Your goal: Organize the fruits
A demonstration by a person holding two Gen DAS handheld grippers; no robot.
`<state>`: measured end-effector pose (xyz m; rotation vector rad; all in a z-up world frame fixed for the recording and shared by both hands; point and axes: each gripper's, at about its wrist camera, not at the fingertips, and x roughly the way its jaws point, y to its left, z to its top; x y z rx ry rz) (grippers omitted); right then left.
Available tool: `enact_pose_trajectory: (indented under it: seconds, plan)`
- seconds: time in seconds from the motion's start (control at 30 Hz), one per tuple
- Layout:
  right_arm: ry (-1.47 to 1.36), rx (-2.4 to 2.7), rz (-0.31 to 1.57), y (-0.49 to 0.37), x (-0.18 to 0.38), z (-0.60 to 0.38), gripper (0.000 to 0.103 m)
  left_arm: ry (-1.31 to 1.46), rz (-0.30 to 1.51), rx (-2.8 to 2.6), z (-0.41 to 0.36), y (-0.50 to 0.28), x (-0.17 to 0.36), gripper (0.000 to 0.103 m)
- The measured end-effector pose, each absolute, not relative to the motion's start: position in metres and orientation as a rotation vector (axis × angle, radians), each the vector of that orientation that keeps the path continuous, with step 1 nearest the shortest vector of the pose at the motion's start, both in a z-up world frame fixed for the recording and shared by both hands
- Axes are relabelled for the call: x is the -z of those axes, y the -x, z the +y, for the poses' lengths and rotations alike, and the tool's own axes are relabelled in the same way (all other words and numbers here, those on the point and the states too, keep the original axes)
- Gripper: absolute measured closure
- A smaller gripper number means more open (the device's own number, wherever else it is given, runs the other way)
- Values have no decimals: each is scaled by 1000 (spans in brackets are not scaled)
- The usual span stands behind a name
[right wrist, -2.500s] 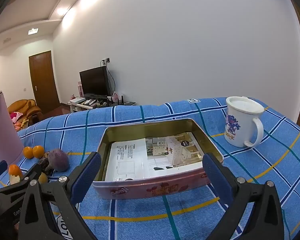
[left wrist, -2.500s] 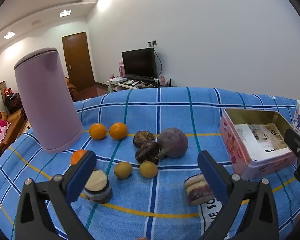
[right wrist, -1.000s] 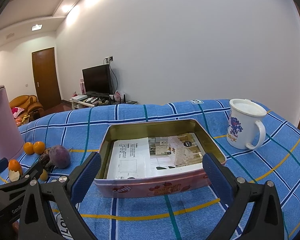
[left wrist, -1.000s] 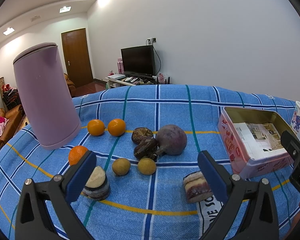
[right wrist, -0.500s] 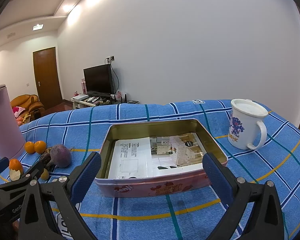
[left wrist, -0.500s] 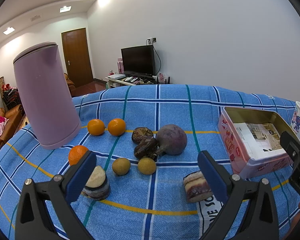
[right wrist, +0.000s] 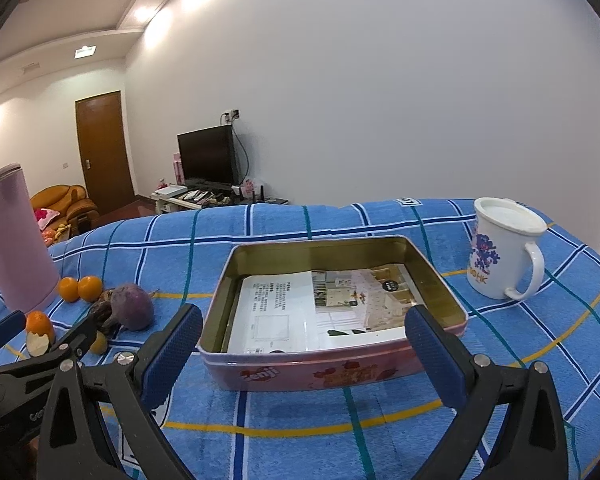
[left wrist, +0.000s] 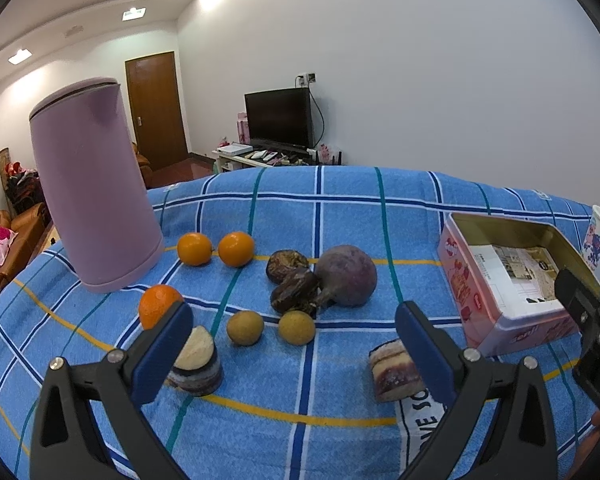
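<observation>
With both the left gripper point(left wrist: 290, 330) and right gripper point(right wrist: 301, 336) spread wide and empty, lower the left squarely over one longan point(left wrist: 296, 327) lying left of the tin point(right wrist: 331, 360).

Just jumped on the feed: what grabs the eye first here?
The tall lilac jug at the far left of the blue checked cloth, with oranges and a purple beet clustered beside it. To the right sits an open pink tin lined with printed paper, and a white mug beyond it.
</observation>
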<state>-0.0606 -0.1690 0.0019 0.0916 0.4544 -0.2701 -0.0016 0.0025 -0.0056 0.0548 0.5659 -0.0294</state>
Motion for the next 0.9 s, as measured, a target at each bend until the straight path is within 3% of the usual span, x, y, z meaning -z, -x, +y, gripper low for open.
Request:
enact_pose_trajectory:
  seconds: [0.4,0.57,0.63,0.9]
  plan:
    - [-76,175,462,63,-1,-156,2,-22,617,-3,18,8,9,0]
    - [-57,107,478,63,1,-146,20,-44,634,-8,25,13,8,0]
    - [-53,85,494,61,2,-143,23,-40,650,6,33,13,8,0]
    - [-129,-37,601,52,15,-138,24,-17,722,0,92,20,16,0]
